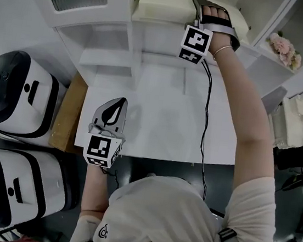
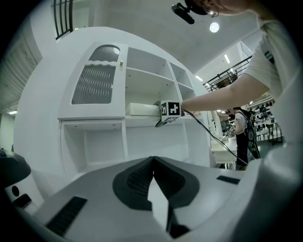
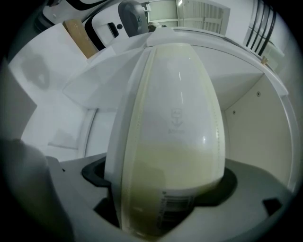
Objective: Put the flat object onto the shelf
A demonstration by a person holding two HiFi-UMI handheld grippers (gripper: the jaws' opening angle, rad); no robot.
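Note:
The flat object is a cream-white flat box (image 1: 161, 3) (image 3: 165, 127). It lies on a shelf (image 1: 163, 28) of the white cabinet, high at the back of the head view. My right gripper (image 1: 197, 2) reaches to the box's near end. In the right gripper view the box stands on edge between the jaws, with dark gaps beside it, so the jaws are open around it. My left gripper (image 1: 122, 101) (image 2: 153, 159) hovers low over the white table (image 1: 163, 119), shut and empty.
Two white-and-black appliances (image 1: 14, 94) (image 1: 8, 182) stand at the left, beside a wooden board (image 1: 66, 115). A cabinet door with a ribbed panel (image 2: 94, 85) is at the upper left. Pink flowers (image 1: 285, 49) sit on a right-hand shelf. A black cable (image 1: 206, 119) runs across the table.

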